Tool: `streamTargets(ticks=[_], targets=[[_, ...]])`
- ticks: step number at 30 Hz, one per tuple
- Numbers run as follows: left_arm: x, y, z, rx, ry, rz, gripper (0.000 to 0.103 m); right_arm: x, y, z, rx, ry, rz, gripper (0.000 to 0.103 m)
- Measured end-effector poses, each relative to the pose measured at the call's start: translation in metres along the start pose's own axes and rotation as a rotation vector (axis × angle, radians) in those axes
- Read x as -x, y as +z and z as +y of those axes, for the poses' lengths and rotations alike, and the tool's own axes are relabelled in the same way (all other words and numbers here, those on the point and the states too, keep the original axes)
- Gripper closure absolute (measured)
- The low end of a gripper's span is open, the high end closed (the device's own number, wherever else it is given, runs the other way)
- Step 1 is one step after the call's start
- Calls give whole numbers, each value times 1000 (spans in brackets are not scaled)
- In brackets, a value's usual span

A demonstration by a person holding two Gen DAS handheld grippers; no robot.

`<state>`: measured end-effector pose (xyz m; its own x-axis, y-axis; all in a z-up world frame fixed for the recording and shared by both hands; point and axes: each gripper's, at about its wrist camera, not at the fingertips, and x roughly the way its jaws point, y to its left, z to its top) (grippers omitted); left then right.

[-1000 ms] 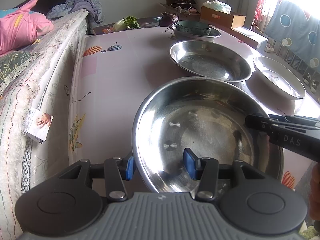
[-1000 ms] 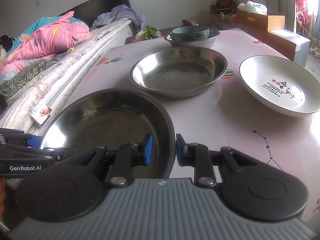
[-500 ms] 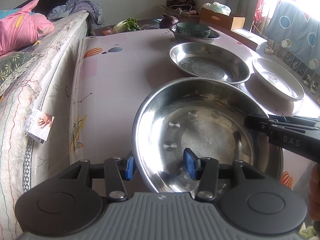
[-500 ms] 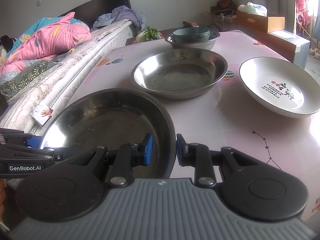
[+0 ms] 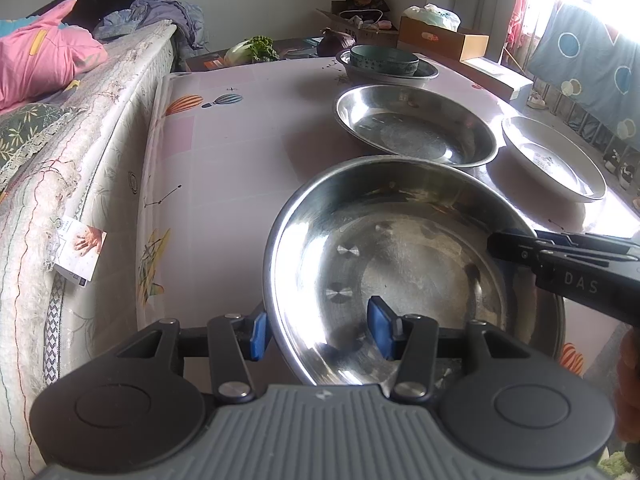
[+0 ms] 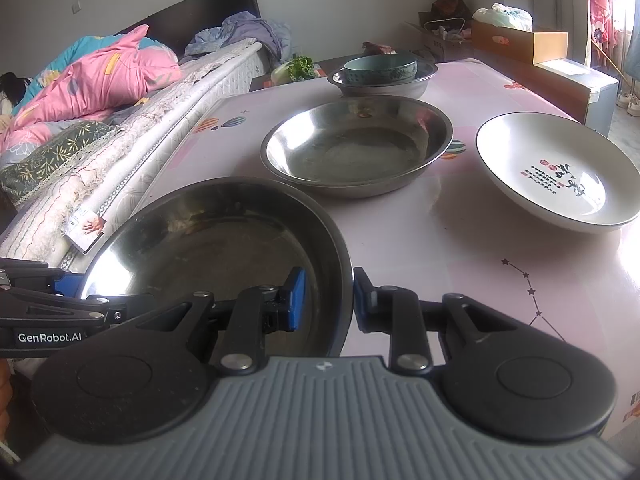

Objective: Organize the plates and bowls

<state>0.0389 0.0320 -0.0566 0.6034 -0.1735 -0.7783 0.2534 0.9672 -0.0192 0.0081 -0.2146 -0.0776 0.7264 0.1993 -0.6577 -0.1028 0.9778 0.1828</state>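
Little has shifted: both grippers keep the nearest wide, shallow stainless-steel basin point(image 5: 404, 264) pinched by its rim, lifted slightly. Left gripper point(image 5: 318, 330) straddles its near-left rim; right gripper point(image 6: 326, 296) is clamped on the right rim. Uneven lifting could tilt the slick, empty basin loose. Beyond it sits an empty second steel basin point(image 6: 356, 146); farther still, a teal ceramic bowl point(image 6: 380, 68) nests inside a third steel basin point(image 6: 384, 84). Right of the held basin lies an empty white printed plate point(image 6: 560, 172).
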Motion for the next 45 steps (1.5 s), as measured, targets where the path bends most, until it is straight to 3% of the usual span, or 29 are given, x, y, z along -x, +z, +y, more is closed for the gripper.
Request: streamTargets(ticks=[26, 45], targets=[[1, 3, -5, 1, -5, -9, 51, 4, -2, -3, -18, 1, -6, 76], [2, 70, -25, -16, -63, -105, 50, 16, 56, -31, -52, -43, -82, 75]])
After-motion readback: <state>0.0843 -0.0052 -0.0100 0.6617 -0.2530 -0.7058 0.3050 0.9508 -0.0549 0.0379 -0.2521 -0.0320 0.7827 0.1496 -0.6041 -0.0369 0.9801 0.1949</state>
